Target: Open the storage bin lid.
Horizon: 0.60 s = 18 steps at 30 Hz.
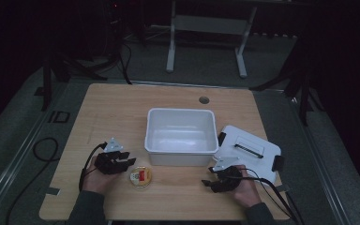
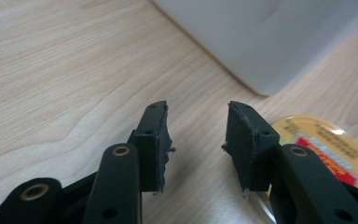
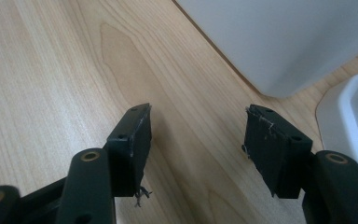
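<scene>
High view: both tools rest on the desk [image 1: 103,108], jaws apart, nothing held.
Left tool [image 1: 130,161] sits just left of a round yellow-lidded tin [image 1: 140,176]; the tin lies before the white bin [image 1: 181,161]. Right tool [image 1: 207,180] is near the bin's lid [image 1: 255,140], well apart from the tin.

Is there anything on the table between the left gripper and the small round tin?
No. In the high view, only bare wooden table separates the left gripper from the round tin.

print on tin lid [image 2: 326,149] seems unreadable.
</scene>
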Tool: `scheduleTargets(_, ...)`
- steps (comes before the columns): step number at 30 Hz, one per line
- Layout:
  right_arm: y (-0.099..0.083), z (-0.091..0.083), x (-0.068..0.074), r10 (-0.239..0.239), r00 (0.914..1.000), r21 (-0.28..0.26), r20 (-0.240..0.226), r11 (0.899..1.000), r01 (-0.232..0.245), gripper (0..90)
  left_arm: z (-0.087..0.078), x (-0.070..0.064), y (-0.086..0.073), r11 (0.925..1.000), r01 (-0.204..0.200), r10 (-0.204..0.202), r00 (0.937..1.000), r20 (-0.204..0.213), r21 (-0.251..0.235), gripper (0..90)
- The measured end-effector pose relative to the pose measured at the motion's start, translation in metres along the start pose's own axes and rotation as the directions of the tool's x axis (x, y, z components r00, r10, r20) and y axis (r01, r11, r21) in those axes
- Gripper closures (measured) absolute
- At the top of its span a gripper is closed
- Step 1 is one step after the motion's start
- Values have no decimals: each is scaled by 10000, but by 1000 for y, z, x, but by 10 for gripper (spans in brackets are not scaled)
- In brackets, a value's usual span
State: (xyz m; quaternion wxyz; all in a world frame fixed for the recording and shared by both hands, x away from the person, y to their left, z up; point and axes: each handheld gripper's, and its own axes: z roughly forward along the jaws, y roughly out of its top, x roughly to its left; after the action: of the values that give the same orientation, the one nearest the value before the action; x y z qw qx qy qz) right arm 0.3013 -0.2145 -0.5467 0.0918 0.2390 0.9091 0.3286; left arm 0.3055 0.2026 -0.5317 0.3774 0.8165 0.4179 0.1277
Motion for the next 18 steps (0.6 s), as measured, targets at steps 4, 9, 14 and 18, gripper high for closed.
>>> scheduleTargets(4, -2, 1, -1, 54, 10000, -303, -5, 9995, -54, 396, -5, -3, 2, 9998, -21, 25, 9998, 187, -219, 577)
scheduleTargets(9, -9, 1, -1, 76, 10000, -810, 2, 9967, -76, 399, -9, -7, 6, 9994, -101, 113, 9992, 376, -332, 567)
scheduleTargets(14, -13, 1, -1, 118, 9999, -1057, 5, 9943, -117, 397, -11, -11, 7, 9993, -211, 225, 9986, 477, -298, 542)
scheduleTargets(18, -17, 1, 0, 138, 9999, -1372, 37, 9905, -132, 395, -15, -13, 7, 9989, -319, 337, 9980, 543, -329, 524)
